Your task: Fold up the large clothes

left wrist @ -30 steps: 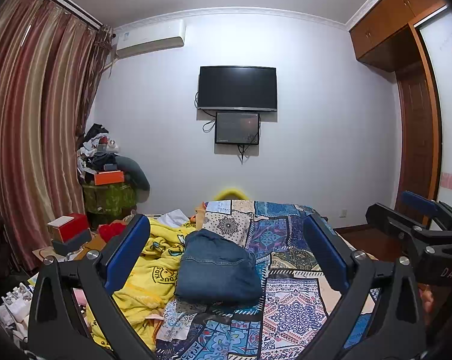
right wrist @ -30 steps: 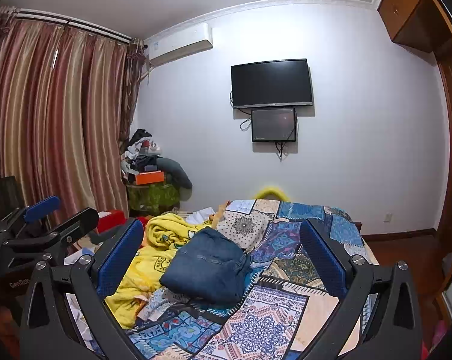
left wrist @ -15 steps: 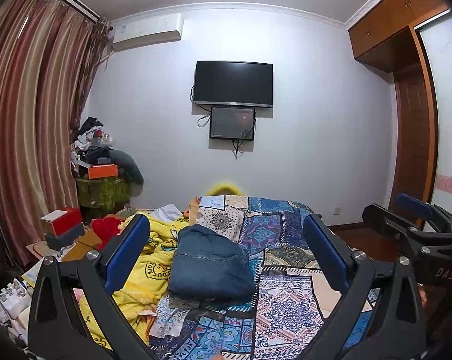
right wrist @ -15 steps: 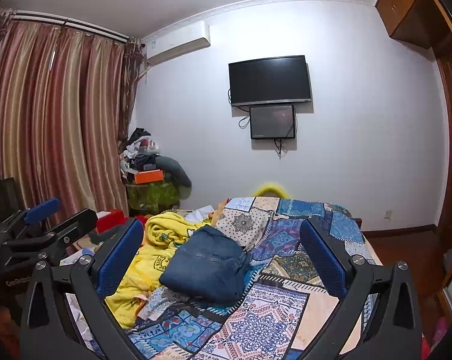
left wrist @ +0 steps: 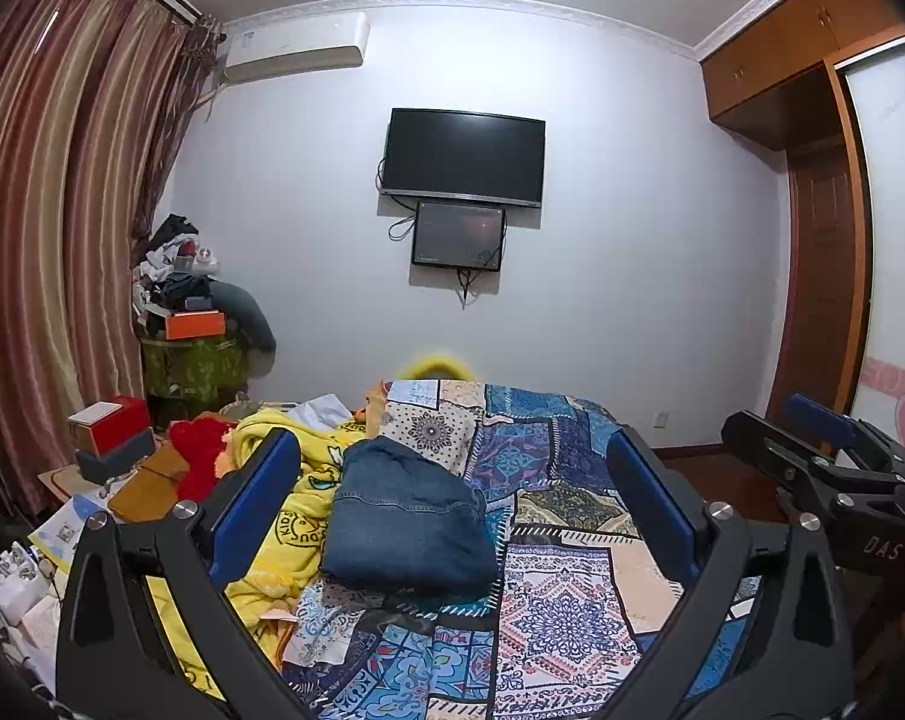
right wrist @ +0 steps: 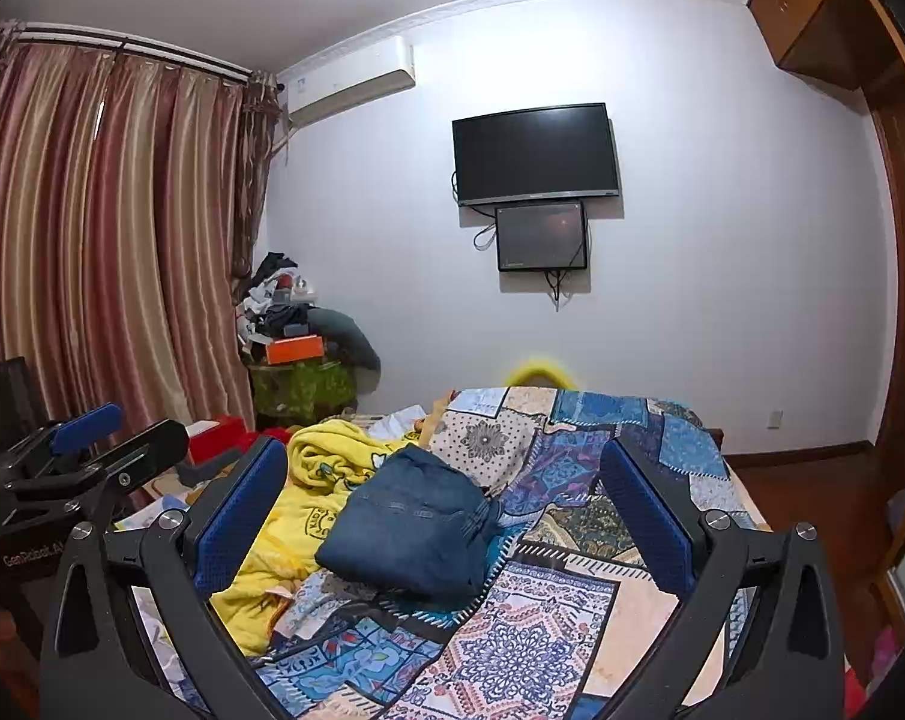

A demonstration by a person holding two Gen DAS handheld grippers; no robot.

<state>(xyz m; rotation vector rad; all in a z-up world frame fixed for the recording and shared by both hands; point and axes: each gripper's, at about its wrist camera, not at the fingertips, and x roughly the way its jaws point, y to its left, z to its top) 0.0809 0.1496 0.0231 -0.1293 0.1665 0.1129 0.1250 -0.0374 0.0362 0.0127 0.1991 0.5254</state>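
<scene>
A folded blue denim garment [left wrist: 407, 519] lies on the patchwork bedspread [left wrist: 548, 588], next to a crumpled yellow blanket [left wrist: 290, 516]; it also shows in the right wrist view [right wrist: 410, 525]. My left gripper [left wrist: 452, 504] is open and empty, held well back above the bed. My right gripper [right wrist: 443, 510] is open and empty too, beside it. Each gripper shows in the other's view: the right gripper [left wrist: 824, 450] at the right edge, the left gripper [right wrist: 92, 438] at the left edge.
A cluttered stand with clothes and an orange box [left wrist: 194, 324] stands by the striped curtains [left wrist: 44, 240]. Red boxes and papers [left wrist: 110, 426] lie left of the bed. A TV [left wrist: 461, 159] hangs on the far wall. A wooden wardrobe [left wrist: 824, 252] is at the right.
Both cameras have tilted slightly downward and back; the denim garment sits a little higher in view. Both grippers stay open and empty.
</scene>
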